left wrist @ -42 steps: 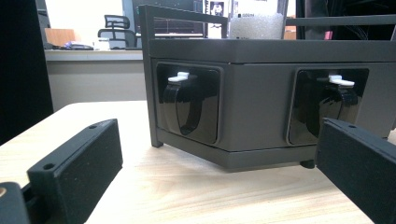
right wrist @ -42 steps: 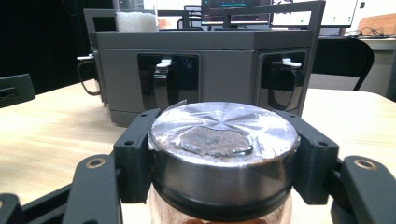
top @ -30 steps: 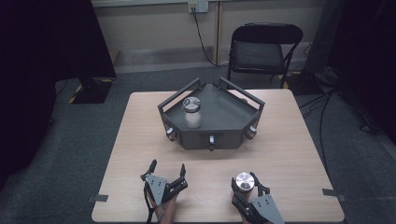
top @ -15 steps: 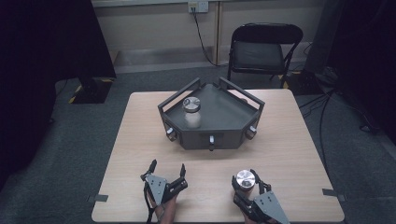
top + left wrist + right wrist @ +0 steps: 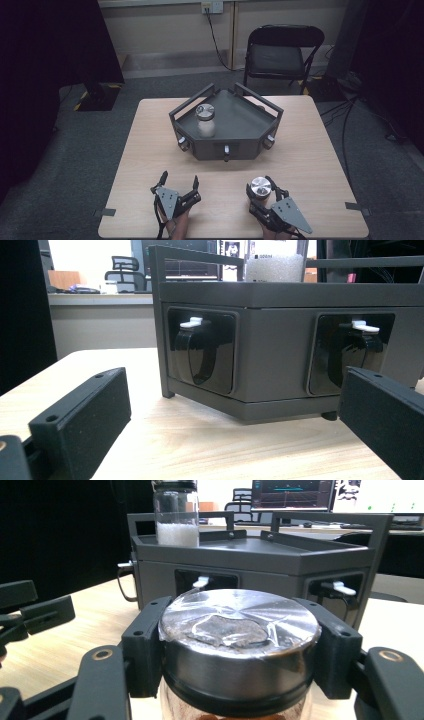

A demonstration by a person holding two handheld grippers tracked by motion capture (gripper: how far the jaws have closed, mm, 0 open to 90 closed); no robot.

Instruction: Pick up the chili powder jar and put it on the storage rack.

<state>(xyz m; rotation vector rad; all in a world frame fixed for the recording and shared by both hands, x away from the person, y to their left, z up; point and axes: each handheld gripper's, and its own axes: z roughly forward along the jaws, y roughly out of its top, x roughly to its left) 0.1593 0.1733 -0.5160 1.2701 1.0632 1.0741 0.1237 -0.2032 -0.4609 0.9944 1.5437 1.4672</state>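
A dark grey tray [image 5: 245, 131] with rails and front knobs sits mid-table; its front wall [image 5: 280, 355] [image 5: 280, 570] faces both grippers. On the tray stands a glass jar of white powder [image 5: 205, 120] [image 5: 176, 517] with a metal lid. Near the table's front edge my right gripper [image 5: 261, 192] [image 5: 240, 645] is shut on a second jar with a shiny metal lid [image 5: 260, 186] [image 5: 240, 630]. To its left my left gripper [image 5: 179, 184] [image 5: 225, 425] stands open on the tabletop, nothing between its jaws.
A black folding chair [image 5: 280, 50] stands behind the table. The wooden table [image 5: 310, 165] has bare room around the tray and between the grippers. Tape marks [image 5: 354, 206] lie at the front corners. Dark curtains flank both sides.
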